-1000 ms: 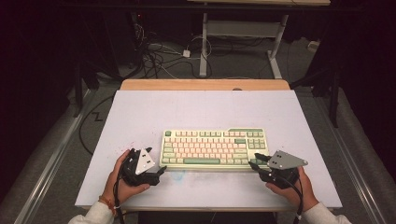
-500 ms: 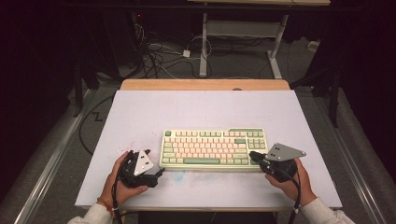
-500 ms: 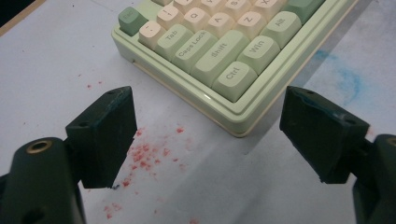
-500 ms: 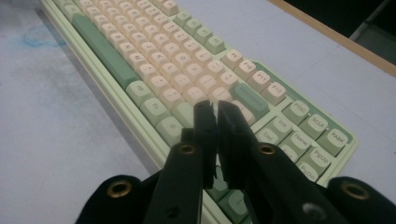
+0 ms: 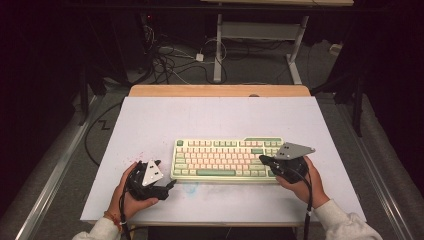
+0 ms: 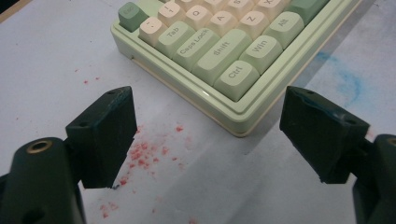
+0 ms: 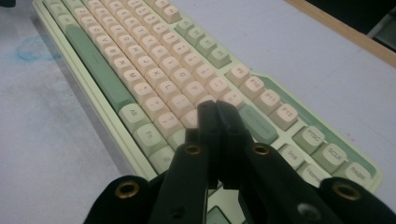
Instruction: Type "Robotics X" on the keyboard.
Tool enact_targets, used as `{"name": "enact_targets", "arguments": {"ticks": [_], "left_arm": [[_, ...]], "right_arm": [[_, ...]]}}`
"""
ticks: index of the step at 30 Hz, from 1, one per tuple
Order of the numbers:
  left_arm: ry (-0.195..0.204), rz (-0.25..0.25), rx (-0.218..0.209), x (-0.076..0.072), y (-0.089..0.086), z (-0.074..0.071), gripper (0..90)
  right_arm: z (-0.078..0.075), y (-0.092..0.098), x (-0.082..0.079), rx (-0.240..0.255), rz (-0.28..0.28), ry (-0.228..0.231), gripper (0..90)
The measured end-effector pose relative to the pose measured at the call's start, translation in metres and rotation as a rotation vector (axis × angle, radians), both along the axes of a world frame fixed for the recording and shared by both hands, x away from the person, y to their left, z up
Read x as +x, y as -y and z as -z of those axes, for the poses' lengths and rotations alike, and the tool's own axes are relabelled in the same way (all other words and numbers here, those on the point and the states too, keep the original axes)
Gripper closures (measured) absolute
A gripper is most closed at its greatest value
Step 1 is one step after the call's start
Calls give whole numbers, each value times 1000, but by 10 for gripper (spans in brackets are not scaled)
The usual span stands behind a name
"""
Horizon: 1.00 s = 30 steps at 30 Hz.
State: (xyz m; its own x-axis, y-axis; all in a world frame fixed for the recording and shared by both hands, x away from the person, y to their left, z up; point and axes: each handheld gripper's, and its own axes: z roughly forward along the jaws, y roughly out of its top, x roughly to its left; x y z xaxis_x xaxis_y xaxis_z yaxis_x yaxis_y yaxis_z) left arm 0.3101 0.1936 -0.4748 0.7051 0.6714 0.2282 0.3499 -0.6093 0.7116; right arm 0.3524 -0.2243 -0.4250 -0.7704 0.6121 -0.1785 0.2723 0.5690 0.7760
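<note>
A pale green keyboard [image 5: 227, 160] with cream and green keys lies on the white table [image 5: 200, 120]. My left gripper [image 5: 168, 186] rests at the keyboard's front left corner, open, with the corner by the Ctrl key [image 6: 236, 77] just ahead of its jaws and nothing between them. My right gripper [image 5: 263, 161] is at the keyboard's right end. Its jaws have just been closing and now stand shut together with nothing between them. In the right gripper view its tip [image 7: 217, 108] hovers over the keys [image 7: 154, 79] near the right shift area; whether it touches a key I cannot tell.
Red specks [image 6: 144, 151] and a blue smear [image 6: 345, 79] mark the table by the keyboard's front edge. A wooden strip [image 5: 220, 91] borders the far side. Cables [image 5: 170, 55] and desk legs [image 5: 218, 45] lie on the floor beyond.
My right gripper has moved from the front right of the keyboard up over its right end, and its jaws have come together. The left gripper has kept still.
</note>
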Motion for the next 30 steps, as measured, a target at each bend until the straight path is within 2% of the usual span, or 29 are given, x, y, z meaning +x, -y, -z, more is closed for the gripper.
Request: {"name": "enact_targets", "arguments": {"ticks": [11, 30], "left_arm": [[-6, 4, 0, 1, 0, 1, 178], [-14, 11, 12, 0, 2, 2, 179]], "right_arm": [[8, -14, 13, -37, -12, -24, 900], [24, -14, 11, -73, -24, -64, 900]]}}
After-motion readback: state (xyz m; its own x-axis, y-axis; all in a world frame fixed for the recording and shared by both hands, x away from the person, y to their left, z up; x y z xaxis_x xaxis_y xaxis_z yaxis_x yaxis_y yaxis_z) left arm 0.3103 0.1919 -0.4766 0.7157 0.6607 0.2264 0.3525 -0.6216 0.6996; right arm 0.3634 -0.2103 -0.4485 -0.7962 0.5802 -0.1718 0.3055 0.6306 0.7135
